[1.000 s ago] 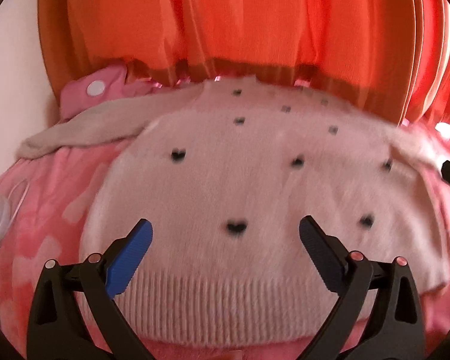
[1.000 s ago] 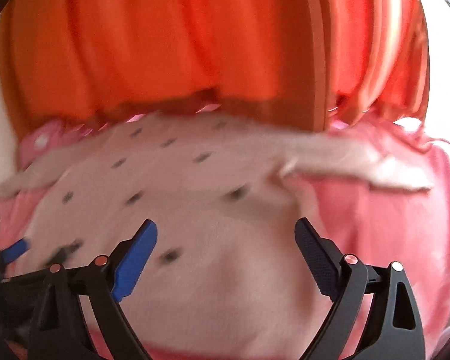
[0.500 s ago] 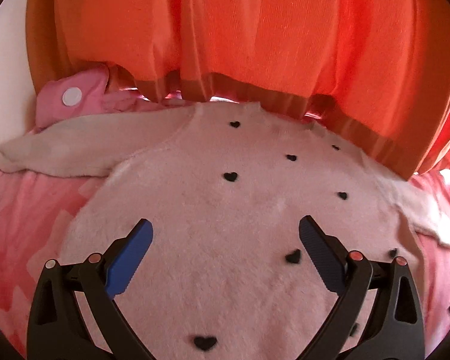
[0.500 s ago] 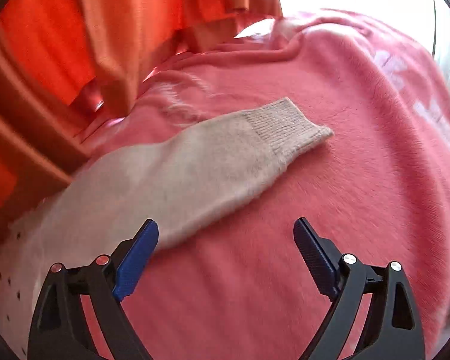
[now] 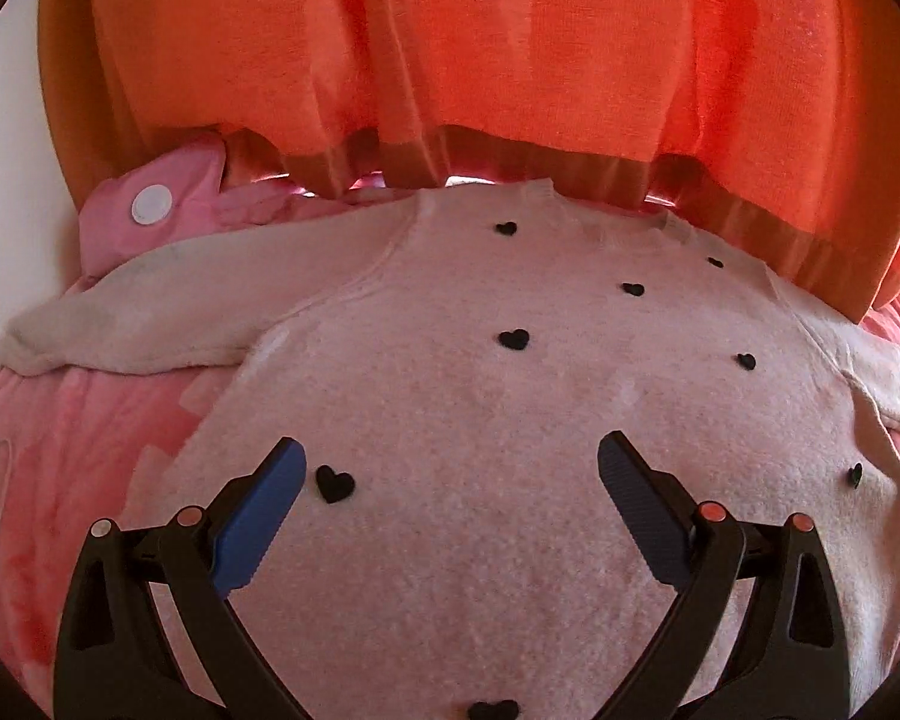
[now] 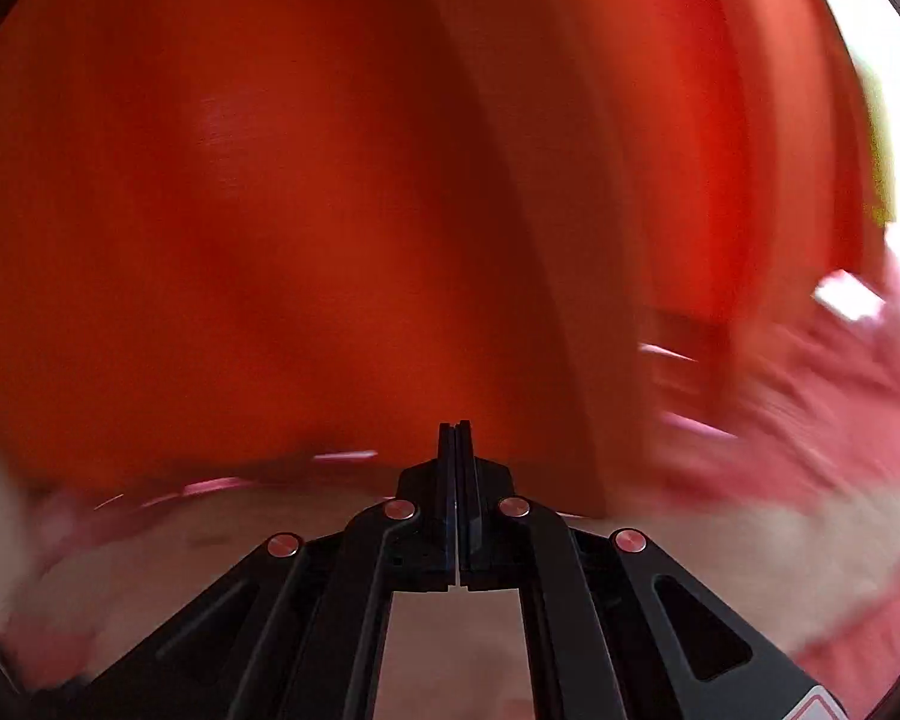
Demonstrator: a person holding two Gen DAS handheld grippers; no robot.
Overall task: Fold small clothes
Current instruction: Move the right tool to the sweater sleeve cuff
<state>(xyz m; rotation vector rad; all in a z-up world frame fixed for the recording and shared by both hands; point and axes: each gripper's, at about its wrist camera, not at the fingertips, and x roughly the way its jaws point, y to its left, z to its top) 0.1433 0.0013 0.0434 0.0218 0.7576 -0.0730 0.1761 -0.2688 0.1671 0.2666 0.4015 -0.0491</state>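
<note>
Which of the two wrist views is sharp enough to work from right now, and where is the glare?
Left wrist view: sharp, sweater and its black hearts crisp, edges bowed by the fisheye. Right wrist view: heavily motion-smeared, orange curtain a blur, blown-out white glare at the upper right; only the right gripper, jaws shut, is in focus.

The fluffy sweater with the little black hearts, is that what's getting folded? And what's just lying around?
For the job:
- sweater, spread flat
- its sleeve, stretched out sideways
- left gripper, open above it
- right gripper, shut, with nothing visible between its fingers

Just lying about:
- pink blanket
- orange curtain
- pink spotted cloth
</note>
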